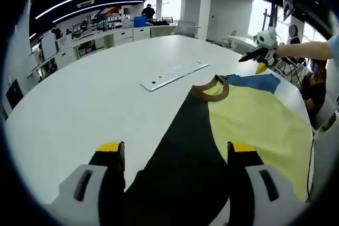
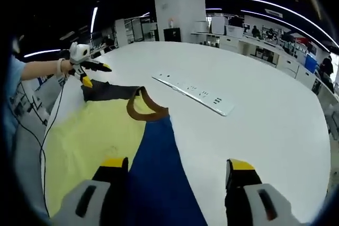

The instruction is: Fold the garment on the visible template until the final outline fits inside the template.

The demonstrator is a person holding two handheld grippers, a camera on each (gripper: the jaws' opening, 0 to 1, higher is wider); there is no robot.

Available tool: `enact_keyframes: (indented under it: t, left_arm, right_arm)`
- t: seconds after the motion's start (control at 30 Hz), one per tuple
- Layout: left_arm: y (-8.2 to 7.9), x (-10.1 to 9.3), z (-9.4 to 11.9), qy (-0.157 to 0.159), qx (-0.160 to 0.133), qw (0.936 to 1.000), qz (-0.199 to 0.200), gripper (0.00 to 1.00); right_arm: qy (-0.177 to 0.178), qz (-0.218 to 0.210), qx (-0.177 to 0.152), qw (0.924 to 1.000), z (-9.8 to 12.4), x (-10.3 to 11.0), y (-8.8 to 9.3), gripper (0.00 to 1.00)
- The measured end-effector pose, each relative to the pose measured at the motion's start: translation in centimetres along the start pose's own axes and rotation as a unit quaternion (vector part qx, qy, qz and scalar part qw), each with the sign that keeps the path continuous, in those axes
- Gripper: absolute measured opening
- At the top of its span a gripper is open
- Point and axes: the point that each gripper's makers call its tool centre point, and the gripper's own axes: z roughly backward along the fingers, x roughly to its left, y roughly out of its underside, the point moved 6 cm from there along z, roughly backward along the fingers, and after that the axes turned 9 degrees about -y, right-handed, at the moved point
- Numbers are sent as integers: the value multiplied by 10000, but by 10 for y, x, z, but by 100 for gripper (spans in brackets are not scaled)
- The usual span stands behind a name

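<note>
1. While the garment (image 1: pixel 249 125) lies spread flat on the white worktop (image 1: pixel 95 99), both claws hang above it with nothing between their jaws.
2. In the left gripper view, the left claw (image 1: pixel 177 154) stands open, its yellow-tipped jaws wide apart, one over bare worktop and the other over the cloth.
3. From there the garment shows a black side panel, a pale yellow middle, a blue sleeve at the far side and a brown neckband (image 1: pixel 211 89).
4. The right claw (image 1: pixel 259 59), seen across the worktop in that view, hovers just beside the blue sleeve, held by a hand with a light blue sleeve behind it; I cannot tell from here how its jaws stand.
5. In the right gripper view, the right claw (image 2: pixel 179 170) is open too, one jaw over the blue panel and the other over the worktop.
6. There the left claw (image 2: pixel 87 70) hovers by the far black sleeve.
7. A long white strip (image 2: pixel 193 93) lies on the worktop near the neckband, apart from the cloth.
8. Desks, shelves and a square white pillar (image 2: pixel 180 6) stand beyond.
</note>
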Motion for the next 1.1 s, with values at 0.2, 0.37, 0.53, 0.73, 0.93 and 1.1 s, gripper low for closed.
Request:
enact_keyframes:
  t: [0.2, 0.37, 0.53, 0.73, 0.93, 1.1]
  left_arm:
    - [-4, -10, 16, 18, -73, 10000, 64, 72]
    - [-7, -21, 31, 52, -199, 9998, 45, 72]
    - [-5, -32, 45, 179, -225, 9996, -14, 73]
    - [-1, -43, 64, 299, -290, 9991, -57, 74]
    - [1, -54, 85, 372, -539, 9978, -80, 78]
    - [7, -66, 98, 421, -627, 9971, -42, 80]
  right_arm:
    - [111, -71, -40, 9999, 22, 4, 8, 73]
    - [247, -168, -60, 9995, 44, 15, 21, 73]
    - [393, -309, -92, 9987, 66, 24, 34, 72]
    - [659, -453, -286, 9964, 101, 36, 42, 71]
    - [870, -619, -325, 9938, 126, 41, 61, 70]
    - [1066, -777, -426, 9903, 149, 46, 75, 69]
